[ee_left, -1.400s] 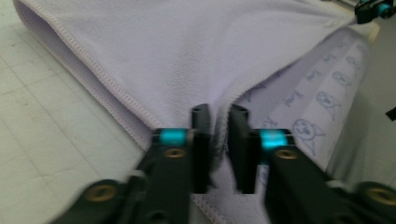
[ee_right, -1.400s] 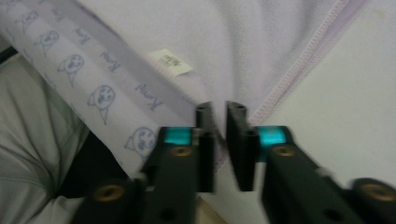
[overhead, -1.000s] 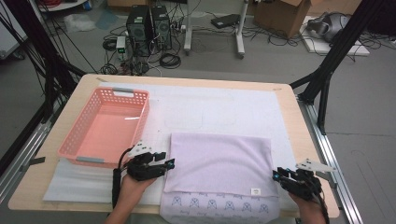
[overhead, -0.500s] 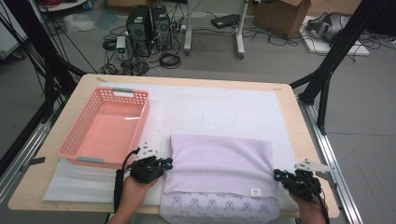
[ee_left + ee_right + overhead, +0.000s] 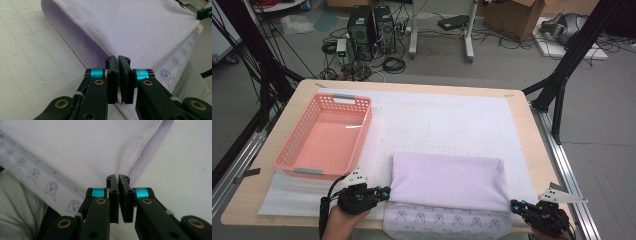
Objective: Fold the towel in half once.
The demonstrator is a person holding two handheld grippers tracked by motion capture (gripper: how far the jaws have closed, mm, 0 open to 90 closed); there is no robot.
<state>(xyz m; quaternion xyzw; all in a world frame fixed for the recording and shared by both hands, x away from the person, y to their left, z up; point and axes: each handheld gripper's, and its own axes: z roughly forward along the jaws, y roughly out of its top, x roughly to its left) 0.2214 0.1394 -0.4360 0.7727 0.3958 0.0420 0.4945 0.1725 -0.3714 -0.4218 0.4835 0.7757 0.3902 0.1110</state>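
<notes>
Folded towel (image 5: 447, 181) between 2 tongs: left tongs (image 5: 384, 192), right tongs (image 5: 513, 204) pinching near corners.

no readable text anywhere

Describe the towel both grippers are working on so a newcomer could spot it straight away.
Start at the wooden table and its white mat. At the mat's near edge, right of the pink basket, lies the lilac towel, folded over, with the left gripper and right gripper shut on its near corners. Its printed border of little dog faces sets it apart.
</notes>
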